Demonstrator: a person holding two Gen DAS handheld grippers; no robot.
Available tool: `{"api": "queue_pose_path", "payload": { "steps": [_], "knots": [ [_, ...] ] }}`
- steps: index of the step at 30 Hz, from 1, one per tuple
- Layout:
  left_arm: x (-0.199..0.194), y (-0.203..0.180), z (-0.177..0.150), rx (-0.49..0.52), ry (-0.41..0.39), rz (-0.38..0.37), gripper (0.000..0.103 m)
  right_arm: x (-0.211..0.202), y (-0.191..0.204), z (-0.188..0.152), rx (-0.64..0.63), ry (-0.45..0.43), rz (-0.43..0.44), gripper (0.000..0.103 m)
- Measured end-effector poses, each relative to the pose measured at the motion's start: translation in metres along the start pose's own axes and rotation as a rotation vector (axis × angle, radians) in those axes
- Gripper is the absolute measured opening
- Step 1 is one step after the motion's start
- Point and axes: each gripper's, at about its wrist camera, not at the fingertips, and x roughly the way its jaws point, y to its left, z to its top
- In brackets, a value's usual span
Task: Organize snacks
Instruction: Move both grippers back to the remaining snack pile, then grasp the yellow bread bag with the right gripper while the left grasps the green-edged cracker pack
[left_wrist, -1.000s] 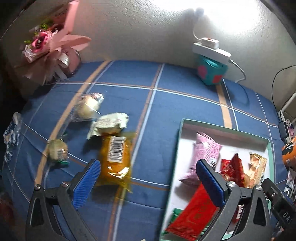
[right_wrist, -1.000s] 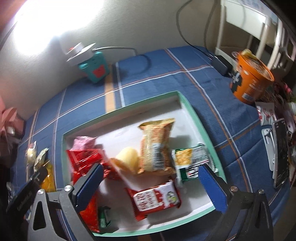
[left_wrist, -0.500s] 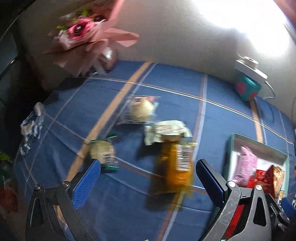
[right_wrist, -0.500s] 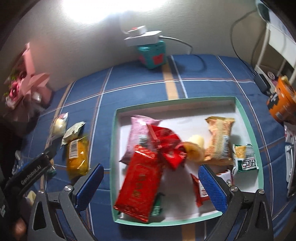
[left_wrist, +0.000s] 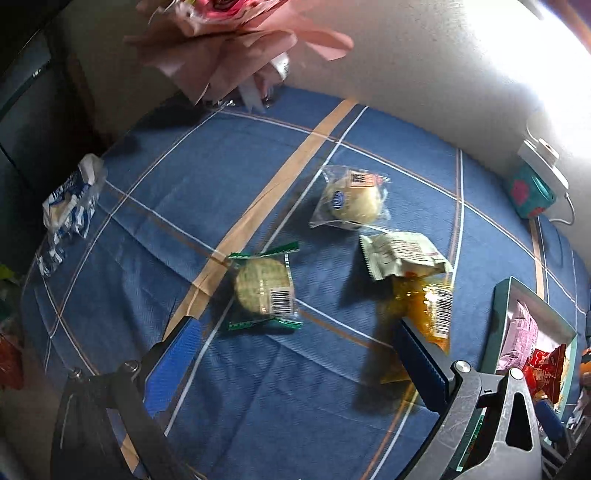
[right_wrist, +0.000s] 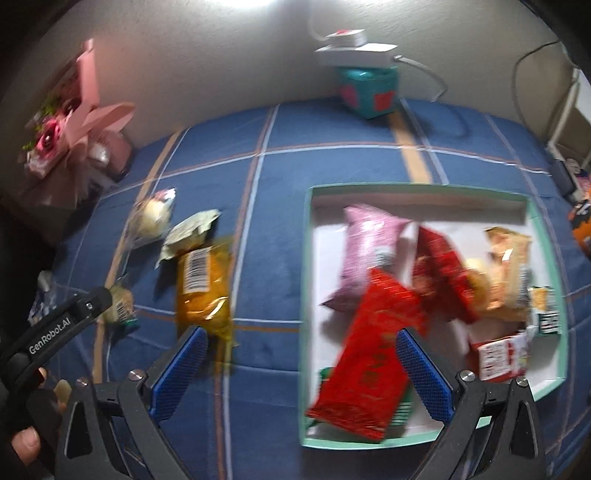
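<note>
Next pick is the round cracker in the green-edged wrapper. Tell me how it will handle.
The round cracker looks thin and flat, so probably light and brittle; squeeze gently. Its clear glossy wrapper may slip between the jaws. Lying flat on the blue cloth, it should slide rather than roll.

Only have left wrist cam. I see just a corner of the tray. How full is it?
Observer: Right wrist view shows the tray crowded, with a big red packet lying across its near-left part.
Operator: Right gripper holding anything?
Observer: No. The right gripper is open and empty, over the tray's left edge.
Operator: Any free room in there?
Observer: Yes, a bare white strip runs along the far wall.
</note>
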Motion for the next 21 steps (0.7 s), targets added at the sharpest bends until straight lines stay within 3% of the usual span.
{"api": "queue_pose_path", "payload": {
  "steps": [11, 17, 21],
  "knots": [
    [0.02, 0.046, 0.017, -0.078, 0.033, -0.043, 0.102, 0.02, 0.03, 0.004, -0.047, 0.018, 0.01, 0.103],
    [0.039, 0.047, 0.021, -0.049, 0.062, -0.025, 0.102, 0.021, 0.044, 0.012, -0.07, -0.002, 0.016, 0.103],
    [0.056, 0.05, 0.024, -0.062, 0.097, -0.041, 0.102, 0.03, 0.058, 0.016, -0.106, 0.001, 0.028, 0.096]
  ]
}}
